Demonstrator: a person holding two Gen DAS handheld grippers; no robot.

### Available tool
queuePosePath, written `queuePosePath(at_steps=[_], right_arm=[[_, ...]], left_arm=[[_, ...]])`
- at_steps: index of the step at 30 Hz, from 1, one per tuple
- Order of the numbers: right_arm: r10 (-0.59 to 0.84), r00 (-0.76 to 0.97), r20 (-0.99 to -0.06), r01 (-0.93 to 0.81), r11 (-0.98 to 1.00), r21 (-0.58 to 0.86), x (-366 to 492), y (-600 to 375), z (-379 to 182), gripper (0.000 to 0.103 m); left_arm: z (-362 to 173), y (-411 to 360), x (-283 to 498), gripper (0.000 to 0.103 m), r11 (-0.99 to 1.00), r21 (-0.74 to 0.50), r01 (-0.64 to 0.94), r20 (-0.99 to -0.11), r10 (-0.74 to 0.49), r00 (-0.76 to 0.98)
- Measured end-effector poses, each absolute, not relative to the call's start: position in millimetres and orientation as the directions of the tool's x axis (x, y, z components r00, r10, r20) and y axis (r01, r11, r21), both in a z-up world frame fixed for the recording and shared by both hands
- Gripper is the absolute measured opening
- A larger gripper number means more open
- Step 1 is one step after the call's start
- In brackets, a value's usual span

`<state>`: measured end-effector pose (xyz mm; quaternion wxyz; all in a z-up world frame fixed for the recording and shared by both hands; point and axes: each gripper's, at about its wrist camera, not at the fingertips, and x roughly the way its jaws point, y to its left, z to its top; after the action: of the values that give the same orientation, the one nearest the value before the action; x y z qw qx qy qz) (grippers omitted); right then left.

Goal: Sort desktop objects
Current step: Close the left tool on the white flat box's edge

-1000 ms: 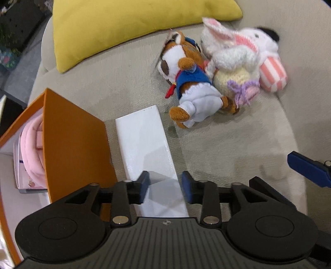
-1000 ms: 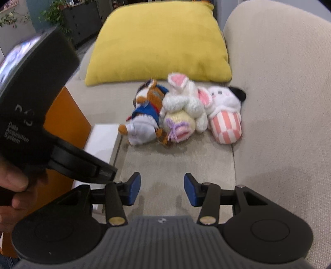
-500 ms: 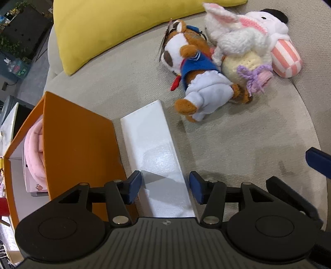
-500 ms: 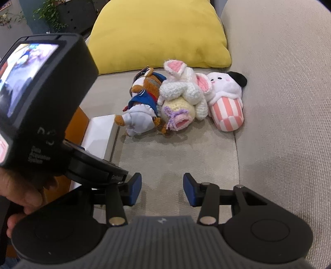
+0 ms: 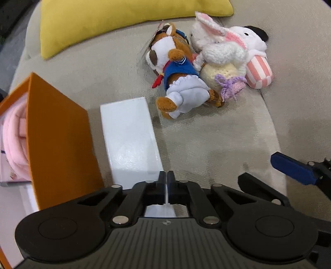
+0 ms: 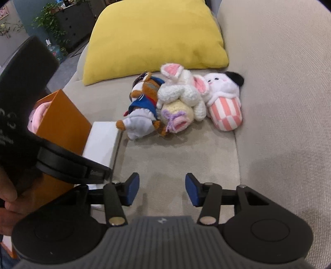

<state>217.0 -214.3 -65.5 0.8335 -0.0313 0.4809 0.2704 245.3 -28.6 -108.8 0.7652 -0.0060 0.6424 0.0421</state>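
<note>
The left gripper now has its fingers pressed together with nothing between them; a moment ago they stood apart over the white box. The right gripper keeps its fingers apart over bare sofa cushion, holding nothing. The white box lies beside the orange box, which holds a pink plush. Farther off, the dog toy, the knitted rabbit and the striped plush lie touching, before the yellow pillow.

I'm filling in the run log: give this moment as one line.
left gripper: shut, over white box | right gripper: open, empty | three plush toys: on sofa, untouched
</note>
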Motion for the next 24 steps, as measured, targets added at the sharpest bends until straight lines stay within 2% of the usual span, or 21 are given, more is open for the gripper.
queuePosePath(at_steps=[2,3,4,5,6,7,10,15,24], right_arm=[[0.419,0.399,-0.816,-0.486,0.851,0.2,215.2,-213.5,-65.2,0.047],[0.419,0.403,-0.814,-0.487,0.851,0.197,214.5,-213.2,-64.9,0.047],[0.419,0.403,-0.814,-0.486,0.851,0.198,214.5,-213.3,-65.0,0.047],[0.421,0.4,-0.814,-0.486,0.85,0.201,213.8,-213.7,-64.7,0.047],[0.425,0.396,-0.814,-0.483,0.85,0.209,214.6,-214.2,-64.8,0.047],[0.428,0.395,-0.813,-0.48,0.851,0.214,214.8,-214.8,-64.6,0.047],[0.432,0.393,-0.812,-0.476,0.851,0.223,216.3,-215.9,-64.9,0.047],[0.433,0.396,-0.81,-0.48,0.85,0.22,216.1,-216.5,-64.1,0.047],[0.432,0.402,-0.807,-0.475,0.852,0.22,216.7,-217.6,-63.4,0.047]], left_arm=[[-102.5,-33.3,244.5,0.004,0.993,0.102,-0.061,-0.969,0.114,0.219],[-99.6,-34.5,242.9,0.009,0.991,0.124,-0.054,-0.961,0.134,0.242],[-97.8,-34.8,241.7,0.023,0.989,0.139,-0.06,-0.956,0.149,0.252],[-96.9,-33.2,241.6,0.032,0.987,0.143,-0.073,-0.955,0.157,0.252],[-96.0,-31.1,241.5,0.05,0.986,0.143,-0.083,-0.953,0.16,0.256],[-93.8,-33.3,243.5,0.059,0.984,0.15,-0.091,-0.951,0.169,0.26],[-95.4,-36.2,242.7,0.061,0.975,0.196,-0.104,-0.944,0.217,0.25],[-109.9,-31.5,242.2,0.063,0.973,0.19,-0.128,-0.955,0.214,0.204],[-114.2,-40.2,241.1,0.068,0.956,0.267,-0.12,-0.935,0.287,0.208]])
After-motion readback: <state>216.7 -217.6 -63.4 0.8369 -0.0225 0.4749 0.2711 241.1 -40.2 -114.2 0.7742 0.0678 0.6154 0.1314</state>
